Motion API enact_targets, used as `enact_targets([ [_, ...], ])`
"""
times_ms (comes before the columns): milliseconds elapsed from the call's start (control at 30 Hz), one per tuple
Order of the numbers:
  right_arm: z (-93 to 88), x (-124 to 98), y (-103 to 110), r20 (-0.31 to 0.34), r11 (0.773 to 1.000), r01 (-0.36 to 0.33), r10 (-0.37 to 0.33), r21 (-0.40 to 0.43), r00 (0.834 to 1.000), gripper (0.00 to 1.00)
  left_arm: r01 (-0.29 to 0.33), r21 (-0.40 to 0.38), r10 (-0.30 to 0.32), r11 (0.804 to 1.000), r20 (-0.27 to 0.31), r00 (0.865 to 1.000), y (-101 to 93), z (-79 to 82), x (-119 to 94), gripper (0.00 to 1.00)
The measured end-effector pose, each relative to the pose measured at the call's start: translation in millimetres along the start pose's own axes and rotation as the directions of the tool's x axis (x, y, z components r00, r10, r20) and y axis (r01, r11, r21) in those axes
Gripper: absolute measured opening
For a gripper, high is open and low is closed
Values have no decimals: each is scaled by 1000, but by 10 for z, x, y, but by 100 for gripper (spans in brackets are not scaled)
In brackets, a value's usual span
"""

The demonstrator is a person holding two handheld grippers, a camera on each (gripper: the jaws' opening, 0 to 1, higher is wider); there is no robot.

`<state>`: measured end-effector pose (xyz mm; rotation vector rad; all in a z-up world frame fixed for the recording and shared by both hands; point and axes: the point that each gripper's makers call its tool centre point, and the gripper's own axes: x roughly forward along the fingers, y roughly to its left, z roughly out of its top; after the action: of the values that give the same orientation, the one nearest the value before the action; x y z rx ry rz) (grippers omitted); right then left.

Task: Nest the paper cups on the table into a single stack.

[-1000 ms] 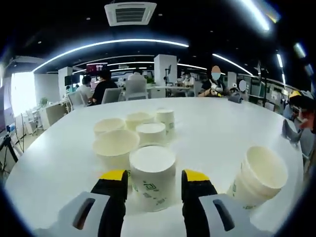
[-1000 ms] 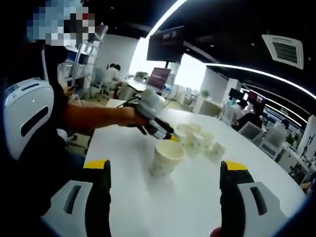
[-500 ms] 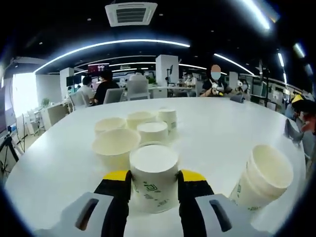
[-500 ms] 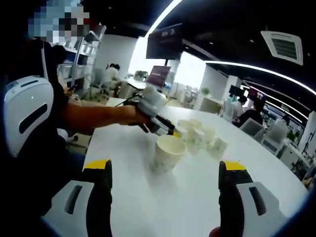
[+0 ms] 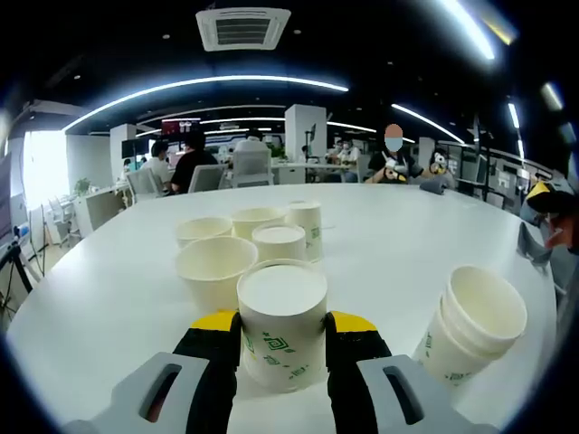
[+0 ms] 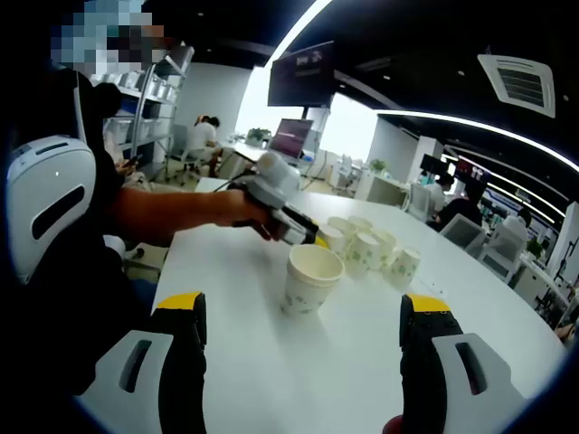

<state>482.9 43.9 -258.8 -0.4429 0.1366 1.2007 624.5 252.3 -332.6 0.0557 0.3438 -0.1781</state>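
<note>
My left gripper (image 5: 282, 322) is shut on a white paper cup with green print (image 5: 282, 307), its yellow-tipped jaws pressed on both sides. In the right gripper view the same gripper (image 6: 294, 224) shows in a person's hand at the near end of the cup cluster (image 6: 366, 246). Behind the held cup stand several more cups: a wide open one (image 5: 215, 268) and others (image 5: 279, 241). A separate cup (image 5: 475, 325), its rim looking doubled as if nested, stands to the right; it is also seen as the cup (image 6: 312, 278) ahead of my open right gripper (image 6: 302, 307), which holds nothing.
The cups stand on a large white round table (image 5: 407, 226) with bare surface around them (image 6: 271, 371). The person's arm (image 6: 172, 215) reaches in from the left of the right gripper view. Chairs, desks and seated people lie beyond the table's far edge.
The left jaws have come together onto the cup between them. The right gripper view has shifted slightly, with the lone cup now a little nearer; its jaws stay wide apart.
</note>
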Motion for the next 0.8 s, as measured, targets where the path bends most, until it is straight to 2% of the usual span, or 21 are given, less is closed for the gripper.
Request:
enact_targets([
  [133, -2, 8, 2, -2, 1000, -1, 1, 0, 1000, 92, 8, -17, -8, 1000, 16, 1000, 15, 56, -66, 40],
  [267, 14, 12, 5, 3, 1000, -3, 3, 2, 1000, 91, 21, -43, -18, 999, 54, 998, 5, 182, -192, 40],
  [467, 45, 28, 8, 10, 1000, -5, 5, 1, 1000, 90, 60, -97, -45, 994, 153, 987, -67, 438, -427, 39],
  [533, 62, 36, 3, 16, 1000, -5, 5, 4, 1000, 89, 105, -142, -75, 984, 204, 976, -159, 567, -551, 39],
  [567, 75, 42, 2, 22, 1000, -6, 6, 8, 1000, 89, 135, -164, -94, 977, 239, 966, -182, 693, -598, 39],
  [633, 97, 52, -1, 29, 1000, -7, 7, 13, 1000, 88, 182, -184, -122, 966, 296, 947, -241, 827, -715, 39],
  [733, 149, 64, -15, 45, 1000, -6, 5, 17, 999, 86, 227, -212, -147, 950, 337, 930, -269, 940, -800, 39],
  [800, 190, 67, -25, 60, 1000, -6, 5, 23, 998, 85, 271, -241, -167, 932, 380, 910, -298, 1039, -889, 39],
])
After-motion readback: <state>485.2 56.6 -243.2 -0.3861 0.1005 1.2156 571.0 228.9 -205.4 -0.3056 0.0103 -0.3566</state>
